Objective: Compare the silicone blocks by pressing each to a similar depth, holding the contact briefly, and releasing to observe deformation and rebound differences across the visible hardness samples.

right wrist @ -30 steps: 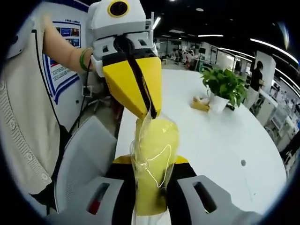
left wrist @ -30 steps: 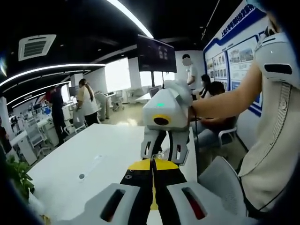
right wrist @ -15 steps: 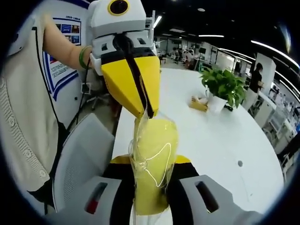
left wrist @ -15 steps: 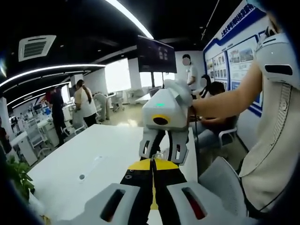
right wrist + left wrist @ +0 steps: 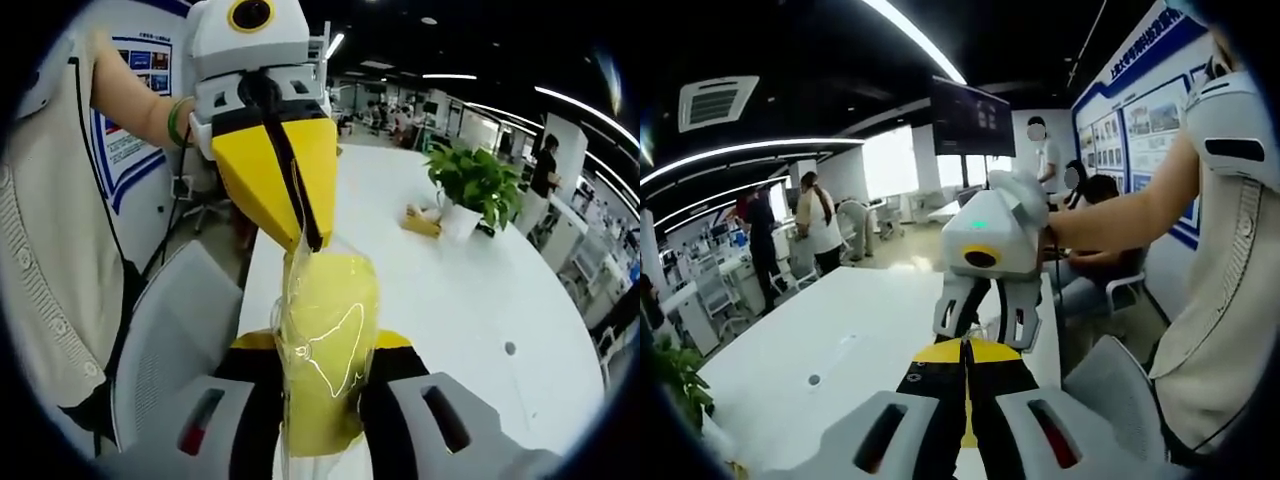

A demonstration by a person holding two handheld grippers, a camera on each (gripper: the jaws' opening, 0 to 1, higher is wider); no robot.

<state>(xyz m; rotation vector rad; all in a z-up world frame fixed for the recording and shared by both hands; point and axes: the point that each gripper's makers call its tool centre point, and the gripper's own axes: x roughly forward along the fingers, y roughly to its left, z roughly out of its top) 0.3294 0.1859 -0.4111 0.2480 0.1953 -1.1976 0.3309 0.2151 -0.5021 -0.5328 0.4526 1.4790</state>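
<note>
A yellow silicone block [image 5: 325, 330] wrapped in a clear plastic bag stands upright between the jaws of my right gripper [image 5: 322, 352], which is shut on it. My left gripper [image 5: 312, 240] comes down from the upper left, its yellow jaws shut on the bag's top edge just above the block. In the left gripper view my left gripper [image 5: 965, 343] shows its jaws pressed together, with a thin strip of the bag between them. My right gripper [image 5: 988, 330] faces it right behind the tips.
Beneath both grippers lies a long white table [image 5: 460, 300] [image 5: 840, 330]. A potted plant [image 5: 478, 185] and a small yellow item [image 5: 422, 222] stand farther along it. A grey chair [image 5: 175, 340] [image 5: 1110, 385] sits at the table's side. Several people stand in the background.
The left gripper's tip has shifted slightly left and up on the bag's edge, and the block's top looks flatter. Both grips are unchanged.
</note>
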